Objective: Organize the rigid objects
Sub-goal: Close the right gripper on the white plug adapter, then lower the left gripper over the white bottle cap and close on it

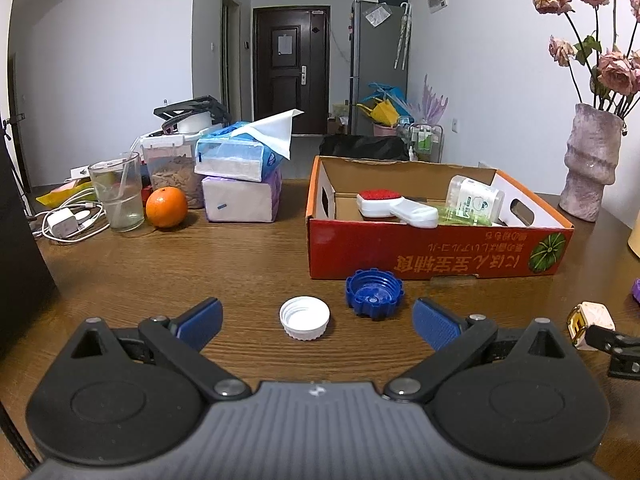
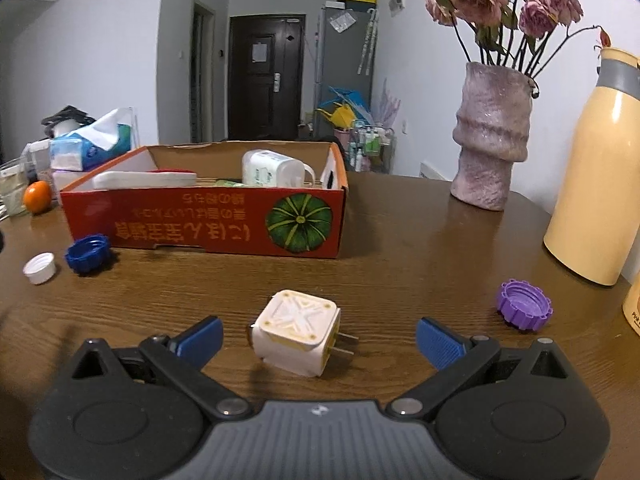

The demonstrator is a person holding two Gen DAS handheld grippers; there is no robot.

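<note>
1. Because we are gathering the loose hard items into the cardboard box (image 1: 436, 256), we are holding the left gripper (image 1: 316, 324) low over the bench (image 1: 200, 264) with its jaws spread wide and nothing between them, lined up on the white cap (image 1: 305, 317) lying open side up just ahead.
2. We are keeping the right gripper (image 2: 318, 340) released too, its blue pads (image 2: 434, 342) standing well apart on either side of the plug adapter (image 2: 298, 334), which is resting on the bench between them with its prongs pointing right; neither pad is touching it.
3. The blue cap (image 1: 374, 292) is sitting just beside the white one and close to the box's front wall, and the purple cap (image 2: 524, 304) is lying apart near the yellow flask (image 2: 596, 184); we are judging these as the remaining pieces.
4. Inside the box we are seeing a white brush (image 1: 400, 206) with a red head and a clear jar (image 1: 474, 198) lying on its side, so sorting looks partly done.
5. The box wall is hiding its floor from the right wrist view, and something green beneath the jar is too obscured to name. The flask is being cut off by the frame edge, and the left view is showing only a corner of the adapter.
</note>
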